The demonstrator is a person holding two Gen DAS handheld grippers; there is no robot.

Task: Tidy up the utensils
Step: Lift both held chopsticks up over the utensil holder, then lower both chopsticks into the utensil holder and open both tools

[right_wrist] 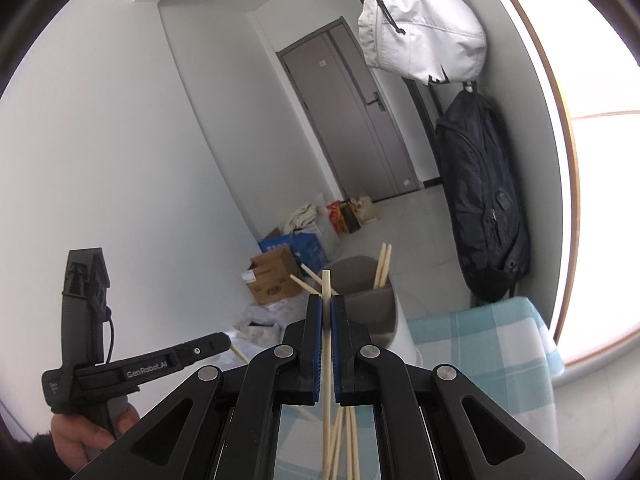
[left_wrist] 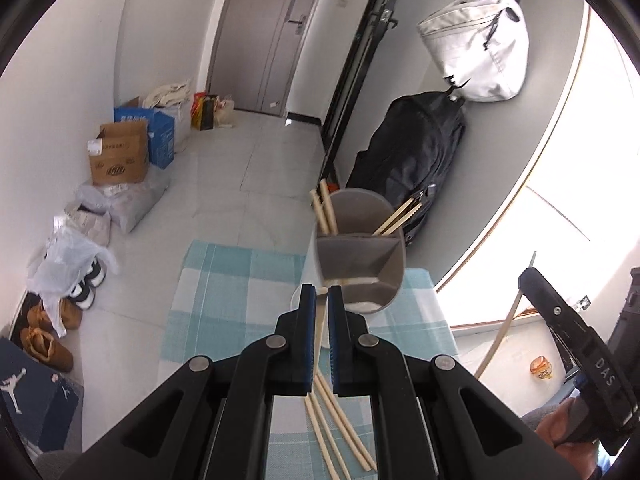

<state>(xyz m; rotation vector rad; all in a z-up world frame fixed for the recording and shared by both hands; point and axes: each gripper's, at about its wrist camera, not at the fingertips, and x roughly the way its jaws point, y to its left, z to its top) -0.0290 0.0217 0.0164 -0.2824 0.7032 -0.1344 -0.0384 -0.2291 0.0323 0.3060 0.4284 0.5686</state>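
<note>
Checked teal cloth [left_wrist: 224, 280] on table, grey door [left_wrist: 264, 32], tiled floor [left_wrist: 248, 168]

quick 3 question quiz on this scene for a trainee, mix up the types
1. True or false: each claw grips a chopstick.
2. What lies under the grey holder? A) checked cloth B) tray C) bare floor
3. Fill in: loose chopsticks lie on the ____.

Key
1. True: the left claw and the right claw each pinch one.
2. A, the cloth.
3. cloth
</note>
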